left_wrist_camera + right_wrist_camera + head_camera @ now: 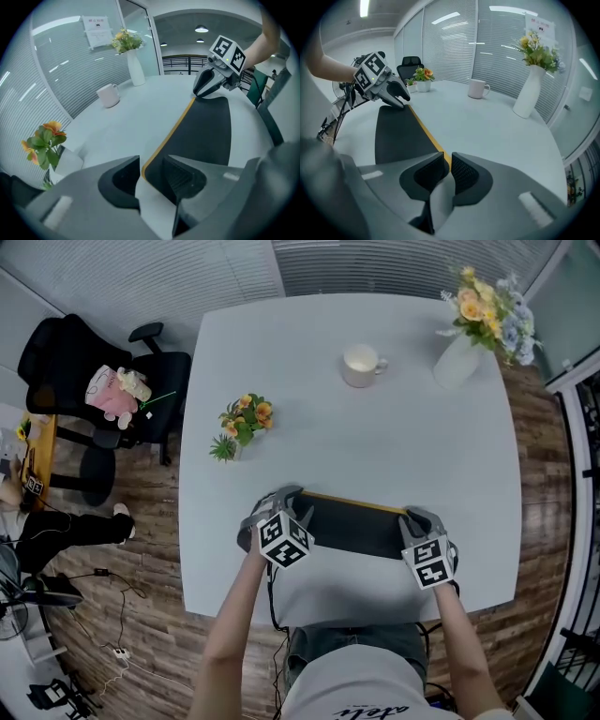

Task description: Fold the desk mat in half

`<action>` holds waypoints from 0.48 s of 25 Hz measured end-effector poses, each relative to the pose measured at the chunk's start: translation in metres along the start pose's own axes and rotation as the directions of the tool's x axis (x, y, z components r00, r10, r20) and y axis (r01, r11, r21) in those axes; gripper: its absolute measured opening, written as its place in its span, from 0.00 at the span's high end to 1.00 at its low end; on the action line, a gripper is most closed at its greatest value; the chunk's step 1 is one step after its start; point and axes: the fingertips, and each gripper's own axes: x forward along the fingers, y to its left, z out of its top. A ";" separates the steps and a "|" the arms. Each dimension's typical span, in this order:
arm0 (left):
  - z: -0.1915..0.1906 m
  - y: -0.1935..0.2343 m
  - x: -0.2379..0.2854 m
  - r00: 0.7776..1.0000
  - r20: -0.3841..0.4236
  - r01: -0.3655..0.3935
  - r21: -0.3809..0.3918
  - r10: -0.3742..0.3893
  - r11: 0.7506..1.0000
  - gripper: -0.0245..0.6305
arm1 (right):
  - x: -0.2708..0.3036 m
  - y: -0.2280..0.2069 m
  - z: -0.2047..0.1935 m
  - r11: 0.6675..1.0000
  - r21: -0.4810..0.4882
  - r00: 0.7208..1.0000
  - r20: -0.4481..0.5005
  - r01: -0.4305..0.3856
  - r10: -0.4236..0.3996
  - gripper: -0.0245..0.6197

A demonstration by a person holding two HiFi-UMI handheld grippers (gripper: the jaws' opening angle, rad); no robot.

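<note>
The desk mat [354, 527] lies near the front edge of the white table [375, 437], black with a yellow strip [352, 502] along its far side. My left gripper [284, 500] is at the mat's far left corner. In the left gripper view its jaws [150, 173] stand apart, straddling the yellow edge [171, 129] without pressing it. My right gripper [418, 519] is at the far right corner. In the right gripper view its jaws [447, 168] are nearly closed, pinching the mat's yellow edge [424, 129].
A white mug [362, 365] and a white vase of flowers [461, 356] stand at the table's far side. A small pot of orange flowers [242, 424] sits at the left, close behind the left gripper. An office chair with a pink plush toy [112, 393] stands left of the table.
</note>
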 end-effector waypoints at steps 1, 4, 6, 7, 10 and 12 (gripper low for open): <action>0.000 0.005 -0.002 1.000 0.005 -0.024 -0.013 0.024 1.000 0.72 | 0.000 -0.003 0.001 1.000 0.006 1.000 0.006 0.012 -0.012 0.84; 0.005 0.016 -0.010 0.996 0.038 -0.080 -0.062 0.083 0.995 0.72 | -0.004 -0.011 0.010 0.998 0.042 0.998 0.038 0.041 -0.043 0.79; 0.010 0.021 -0.019 0.990 0.069 -0.112 -0.103 0.120 0.988 0.72 | -0.010 -0.016 0.019 0.996 0.066 0.995 0.072 0.062 -0.067 0.81; 0.013 0.024 -0.023 0.987 0.086 -0.126 -0.127 0.137 0.984 0.72 | -0.013 -0.018 0.023 0.995 0.072 0.993 0.090 0.073 -0.079 0.81; 0.021 0.029 -0.039 0.972 0.142 -0.152 -0.215 0.185 0.965 0.72 | -0.025 -0.022 0.040 0.991 0.078 0.982 0.145 0.107 -0.117 0.84; 0.027 0.034 -0.050 0.959 0.181 -0.164 -0.280 0.220 0.946 0.72 | -0.034 -0.026 0.051 0.987 0.090 0.972 0.183 0.130 -0.144 0.86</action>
